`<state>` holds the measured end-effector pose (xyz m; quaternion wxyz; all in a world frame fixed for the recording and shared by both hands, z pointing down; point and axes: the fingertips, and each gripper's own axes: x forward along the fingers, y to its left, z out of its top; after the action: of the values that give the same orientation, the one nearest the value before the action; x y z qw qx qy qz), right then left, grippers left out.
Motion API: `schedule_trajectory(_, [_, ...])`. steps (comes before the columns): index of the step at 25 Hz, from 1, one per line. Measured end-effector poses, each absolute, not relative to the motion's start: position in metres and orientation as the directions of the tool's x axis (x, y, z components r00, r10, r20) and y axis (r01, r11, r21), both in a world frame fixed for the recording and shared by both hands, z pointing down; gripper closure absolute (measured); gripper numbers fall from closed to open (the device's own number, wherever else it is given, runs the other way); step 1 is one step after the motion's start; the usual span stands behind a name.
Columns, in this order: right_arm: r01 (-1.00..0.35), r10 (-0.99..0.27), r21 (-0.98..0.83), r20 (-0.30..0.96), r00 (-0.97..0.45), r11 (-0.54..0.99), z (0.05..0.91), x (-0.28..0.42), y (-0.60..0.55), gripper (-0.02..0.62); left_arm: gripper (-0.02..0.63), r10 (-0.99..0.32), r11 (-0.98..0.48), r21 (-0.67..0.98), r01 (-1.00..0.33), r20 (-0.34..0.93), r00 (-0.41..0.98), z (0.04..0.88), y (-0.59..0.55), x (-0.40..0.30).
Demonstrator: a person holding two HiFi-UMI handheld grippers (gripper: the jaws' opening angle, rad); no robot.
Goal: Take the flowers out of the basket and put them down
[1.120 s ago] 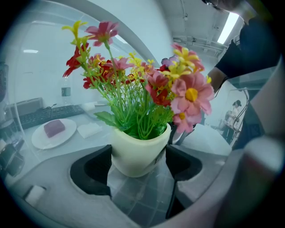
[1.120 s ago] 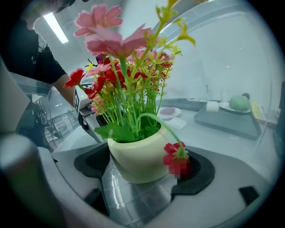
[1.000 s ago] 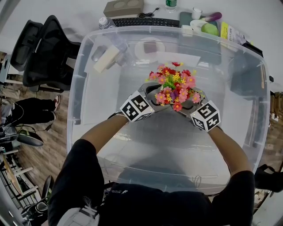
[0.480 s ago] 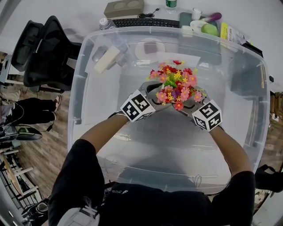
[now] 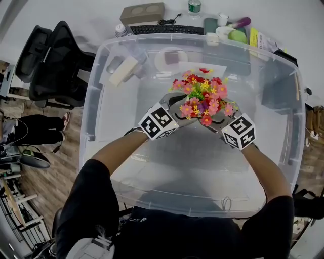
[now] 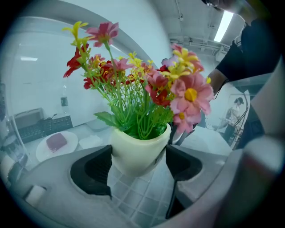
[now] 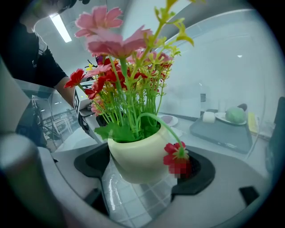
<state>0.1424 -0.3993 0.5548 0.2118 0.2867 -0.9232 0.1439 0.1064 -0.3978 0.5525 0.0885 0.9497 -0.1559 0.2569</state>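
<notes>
A bunch of pink, red and yellow artificial flowers [image 5: 202, 93] stands in a cream pot [image 6: 138, 151], held up inside a big clear plastic bin [image 5: 88, 116]. My left gripper [image 5: 178, 105] is shut on the pot from the left, with both dark pads against its sides in the left gripper view. My right gripper [image 5: 218, 114] is shut on the same pot [image 7: 136, 160] from the right, and a drooping red bloom [image 7: 177, 153] hangs against one pad. In the head view the blooms hide the pot. The marker cubes [image 5: 161, 121] sit just behind the bunch.
Beyond the bin's far wall are a keyboard [image 5: 161, 30], a cardboard tray [image 5: 142, 12], a bottle [image 5: 194, 6] and a green object [image 5: 238, 35]. A plate [image 5: 171, 58] and a white block [image 5: 124, 70] show through the bin. An office chair [image 5: 50, 60] stands at the left.
The flowers and both grippers have shifted slightly away from me and a little right. Both grips on the pot stay the same.
</notes>
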Motion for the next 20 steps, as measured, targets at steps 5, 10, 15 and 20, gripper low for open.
schedule_trajectory(5, [-0.589,-0.479,-0.123,0.463,-0.746,0.799,0.542,0.144,-0.400,0.149,0.233,-0.265,-0.936,0.071,-0.345,0.503,0.823,0.540,-0.399,0.108])
schedule_trajectory(10, [-0.598,-0.495,-0.116,0.449,-0.744,0.793,0.529,0.146,-0.399,0.149,0.233,-0.269,-0.943,0.040,-0.331,0.497,0.825,0.525,-0.398,0.110])
schedule_trajectory(15, [-0.597,-0.501,-0.099,0.445,-0.742,0.796,0.517,0.147,-0.396,0.149,0.233,-0.278,-0.943,0.025,-0.332,0.491,0.826,0.514,-0.395,0.112])
schedule_trajectory(20, [-0.597,-0.509,-0.083,0.437,-0.742,0.798,0.505,0.150,-0.394,0.149,0.233,-0.289,-0.943,0.008,-0.334,0.482,0.827,0.502,-0.393,0.115])
